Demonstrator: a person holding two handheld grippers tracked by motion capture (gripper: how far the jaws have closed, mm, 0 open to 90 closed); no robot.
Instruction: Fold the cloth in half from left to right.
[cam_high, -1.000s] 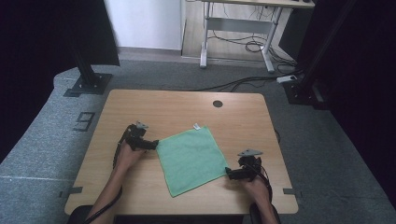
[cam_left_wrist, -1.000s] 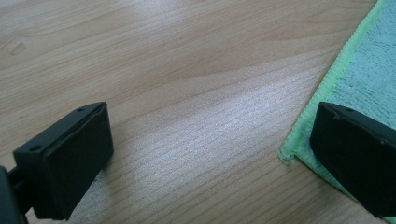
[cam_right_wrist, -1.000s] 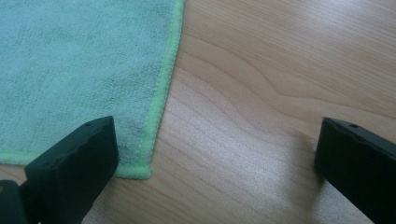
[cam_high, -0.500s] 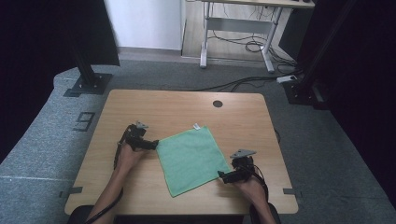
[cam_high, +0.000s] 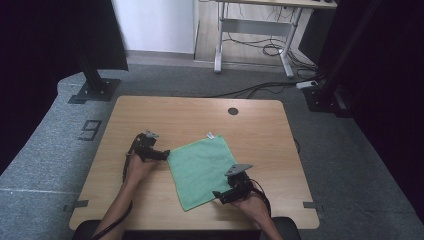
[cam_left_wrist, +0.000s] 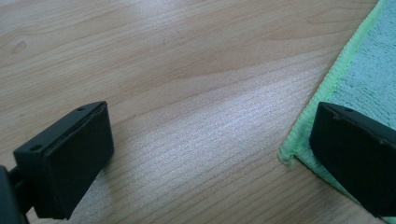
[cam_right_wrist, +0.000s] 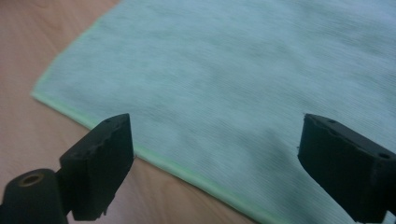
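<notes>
A light green cloth (cam_high: 202, 167) lies flat on the wooden table (cam_high: 175, 115), turned like a diamond. My left gripper (cam_high: 164, 155) rests at the cloth's left corner. In the left gripper view it (cam_left_wrist: 210, 154) stands open, one jaw over bare wood and the other over the hemmed corner of the cloth (cam_left_wrist: 369, 70). My right gripper (cam_high: 220, 196) is at the cloth's near right edge. Its jaws (cam_right_wrist: 215, 158) have just been closing a little but stand wide apart, with the edge of the cloth (cam_right_wrist: 233, 70) lying below and between them, not pinched.
A small white tag (cam_high: 211, 135) sticks out at the cloth's far corner. A round cable hole (cam_high: 233, 111) sits near the table's far edge. A desk frame and cables (cam_high: 255, 45) stand on the floor beyond.
My right gripper has moved left along the table onto the cloth's near right edge. The left gripper and the cloth have stayed where they were.
</notes>
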